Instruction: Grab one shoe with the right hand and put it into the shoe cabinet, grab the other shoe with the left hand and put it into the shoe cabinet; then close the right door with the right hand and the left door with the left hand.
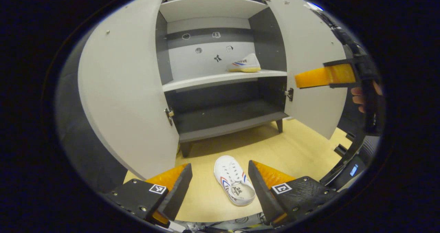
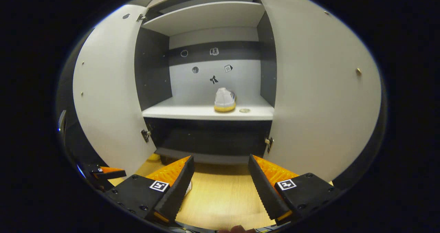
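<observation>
A white shoe [image 1: 234,179] with red and blue stripes lies on the wooden floor, its opening toward me, between the fingers of my open left gripper [image 1: 220,185], which hovers above it. The other white shoe [image 1: 244,64] with a yellow sole stands on the cabinet's middle shelf [image 1: 206,79], also seen as the shoe [image 2: 224,100] in the right gripper view. My right gripper [image 2: 220,179] is open and empty, in front of the cabinet. It appears as orange fingers [image 1: 325,76] at the right of the left gripper view. Both doors, left door [image 1: 123,88] and right door [image 1: 309,54], stand open.
The lower shelf [image 1: 227,118] of the cabinet is dark and bare. The cabinet stands on short legs [image 1: 185,148] over a light wooden floor [image 1: 295,150]. A hand [image 1: 359,97] holds the right gripper's black handle at the right. A small round object [image 2: 244,110] lies on the middle shelf.
</observation>
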### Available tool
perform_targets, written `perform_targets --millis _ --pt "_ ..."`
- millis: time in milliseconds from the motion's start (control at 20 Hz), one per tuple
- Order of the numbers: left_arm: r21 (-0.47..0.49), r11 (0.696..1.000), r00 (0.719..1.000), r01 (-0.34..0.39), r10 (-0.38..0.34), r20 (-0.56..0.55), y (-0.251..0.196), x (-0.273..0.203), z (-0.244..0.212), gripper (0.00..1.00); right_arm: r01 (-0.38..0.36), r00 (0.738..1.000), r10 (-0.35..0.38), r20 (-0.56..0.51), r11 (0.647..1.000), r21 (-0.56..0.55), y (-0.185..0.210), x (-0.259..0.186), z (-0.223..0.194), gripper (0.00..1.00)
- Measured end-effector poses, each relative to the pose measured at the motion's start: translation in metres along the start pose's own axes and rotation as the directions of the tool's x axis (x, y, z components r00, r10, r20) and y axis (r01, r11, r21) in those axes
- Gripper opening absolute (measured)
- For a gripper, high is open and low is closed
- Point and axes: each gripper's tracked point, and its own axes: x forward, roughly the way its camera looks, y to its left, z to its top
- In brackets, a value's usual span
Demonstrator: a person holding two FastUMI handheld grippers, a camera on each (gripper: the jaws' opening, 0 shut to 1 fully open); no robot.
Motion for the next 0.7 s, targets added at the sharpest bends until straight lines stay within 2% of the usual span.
perform_targets --millis 150,250,400,550,700 --pt "0.004 0.999 0.997 0.045 -0.045 -0.069 -0.006 0.03 -0.026 0.94 0.034 0.998 -0.032 -0.046 0.998 0.05 -0.008 -0.026 -0.032 0.98" --pt "0.016 0.997 0.991 0.069 -0.067 -0.12 -0.008 0.048 -0.044 0.94 0.072 0.995 -0.069 -0.068 0.997 0.041 -0.02 -0.043 -0.05 0.98" --pt "0.04 0.997 0.979 0.07 -0.061 -0.192 0.0 0.079 -0.071 0.93 0.147 0.985 -0.144 -0.093 0.989 0.032 -0.043 -0.072 -0.07 0.98" --pt "0.039 0.995 0.963 0.094 -0.081 -0.255 0.003 0.1 -0.095 0.95 0.223 0.968 -0.215 -0.129 0.974 0.048 -0.062 -0.102 -0.094 0.98" --pt "0.023 0.992 0.945 0.121 -0.108 -0.308 0.001 0.116 -0.118 0.95 0.307 0.939 -0.29 -0.183 0.949 0.072 -0.082 -0.132 -0.119 0.98"
